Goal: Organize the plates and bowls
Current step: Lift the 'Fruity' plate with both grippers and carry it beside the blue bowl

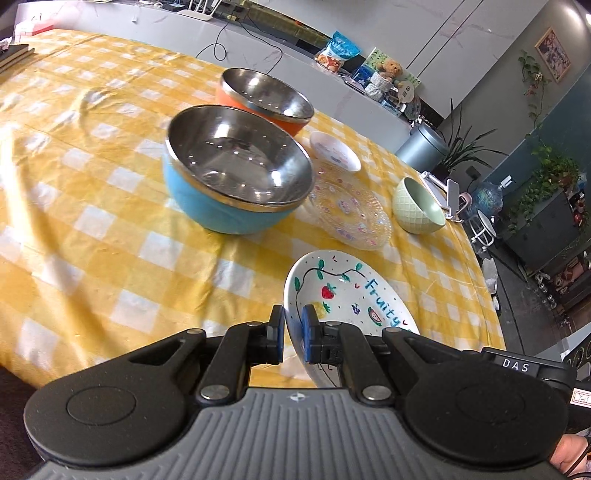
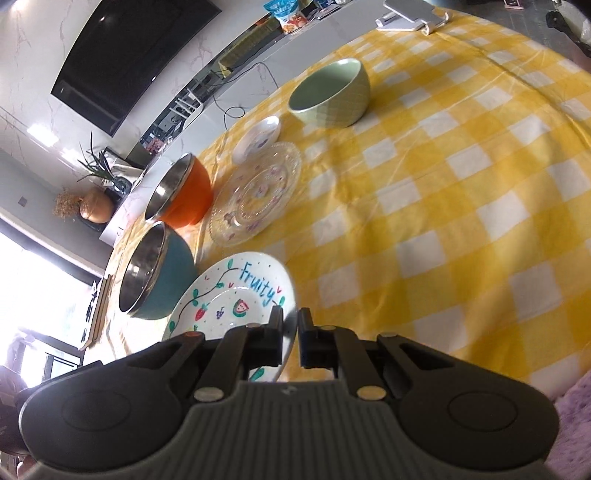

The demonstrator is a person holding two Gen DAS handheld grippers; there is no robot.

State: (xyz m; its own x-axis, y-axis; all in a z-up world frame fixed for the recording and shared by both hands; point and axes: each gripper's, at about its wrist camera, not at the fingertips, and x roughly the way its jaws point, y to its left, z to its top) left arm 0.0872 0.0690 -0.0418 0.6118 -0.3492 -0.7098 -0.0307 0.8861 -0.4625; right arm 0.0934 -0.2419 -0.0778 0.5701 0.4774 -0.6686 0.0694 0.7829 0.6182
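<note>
A white "Fruity" plate (image 1: 347, 295) (image 2: 236, 291) painted with fruit is held above the yellow checked tablecloth by both grippers. My left gripper (image 1: 293, 325) is shut on its left rim, and my right gripper (image 2: 290, 325) is shut on its right rim. Beyond it stand a blue steel-lined bowl (image 1: 236, 170) (image 2: 155, 273) and an orange steel-lined bowl (image 1: 266, 99) (image 2: 181, 195). A clear glass plate (image 1: 349, 210) (image 2: 255, 195) lies flat, with a small white saucer (image 1: 334, 151) (image 2: 256, 138) behind it. The green ceramic bowl (image 1: 417, 206) (image 2: 330, 94) stands farther right.
The table (image 1: 92, 240) (image 2: 461, 221) is covered by the checked cloth, with a wrinkle at its far left. A phone stand (image 1: 448, 192) (image 2: 410, 13) sits at the far right edge. A grey counter with snack bags and cables runs behind the table.
</note>
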